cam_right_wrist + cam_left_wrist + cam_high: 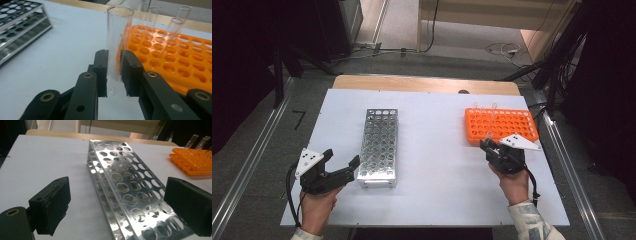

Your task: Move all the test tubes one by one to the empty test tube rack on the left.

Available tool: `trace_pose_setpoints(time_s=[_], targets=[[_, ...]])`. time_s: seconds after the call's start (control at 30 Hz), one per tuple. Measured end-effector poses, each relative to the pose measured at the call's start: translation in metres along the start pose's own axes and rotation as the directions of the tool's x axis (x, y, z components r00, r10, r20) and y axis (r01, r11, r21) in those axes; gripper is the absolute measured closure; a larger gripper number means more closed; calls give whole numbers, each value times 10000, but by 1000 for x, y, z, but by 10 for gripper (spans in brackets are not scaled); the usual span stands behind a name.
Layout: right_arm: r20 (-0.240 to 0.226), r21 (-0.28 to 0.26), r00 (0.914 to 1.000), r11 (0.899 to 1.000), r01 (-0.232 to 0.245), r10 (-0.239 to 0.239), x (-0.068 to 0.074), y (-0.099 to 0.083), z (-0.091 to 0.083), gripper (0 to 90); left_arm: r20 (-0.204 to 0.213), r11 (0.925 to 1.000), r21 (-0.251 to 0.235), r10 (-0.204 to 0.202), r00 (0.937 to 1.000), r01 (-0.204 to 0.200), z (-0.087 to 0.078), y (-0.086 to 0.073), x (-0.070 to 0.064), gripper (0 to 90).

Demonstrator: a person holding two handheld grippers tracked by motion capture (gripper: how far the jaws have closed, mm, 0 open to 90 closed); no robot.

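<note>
The right gripper [113,72] pinches a clear test tube [117,45] upright beside the orange rack [502,125], near the bench's right edge. The left gripper [343,161], fingers spread, waits at the steel rack [379,147], seemingly the tube's destination; next comes a level carry across.

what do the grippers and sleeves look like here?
Both grippers, left and right, are black, with blocky flat jaws and brass-ringed pivot holes. Each carries a pale three-cornered plate with dark dots on top and trails a black cable. A light patterned sleeve covers the right forearm.

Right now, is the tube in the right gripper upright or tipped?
Upright. In the right gripper view the tube stands vertical between the right gripper's closed jaws, open mouth on top, beside the orange rack.
</note>
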State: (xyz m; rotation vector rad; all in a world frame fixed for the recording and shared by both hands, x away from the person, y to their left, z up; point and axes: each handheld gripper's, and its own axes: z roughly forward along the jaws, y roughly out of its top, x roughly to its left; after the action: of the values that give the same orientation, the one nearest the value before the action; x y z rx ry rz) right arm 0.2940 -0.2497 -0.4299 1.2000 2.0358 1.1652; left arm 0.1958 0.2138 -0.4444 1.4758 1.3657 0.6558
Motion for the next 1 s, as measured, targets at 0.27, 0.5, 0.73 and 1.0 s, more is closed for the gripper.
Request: trace_pose_setpoints(time_s=[0.27, 0.5, 0.73, 1.0], targets=[[-669, 128, 9968, 9989, 445, -435, 25, 0, 3, 729, 418, 9994, 84, 321, 9986, -325, 5, 3, -15, 69], [-1012, 185, 9929, 9978, 640, -618, 38, -1, 6, 728, 715, 9959, 88, 897, 9934, -905, 12, 7, -32, 88], [-1423, 315, 9866, 9959, 849, -796, 55, -2, 10, 729, 1225, 9847, 101, 1717, 9775, -1742, 25, 10, -64, 104], [-1780, 396, 9787, 9930, 1114, -1027, 69, -5, 15, 729, 1858, 9704, 294, 2301, 9553, -2395, 45, 10, -99, 108]])
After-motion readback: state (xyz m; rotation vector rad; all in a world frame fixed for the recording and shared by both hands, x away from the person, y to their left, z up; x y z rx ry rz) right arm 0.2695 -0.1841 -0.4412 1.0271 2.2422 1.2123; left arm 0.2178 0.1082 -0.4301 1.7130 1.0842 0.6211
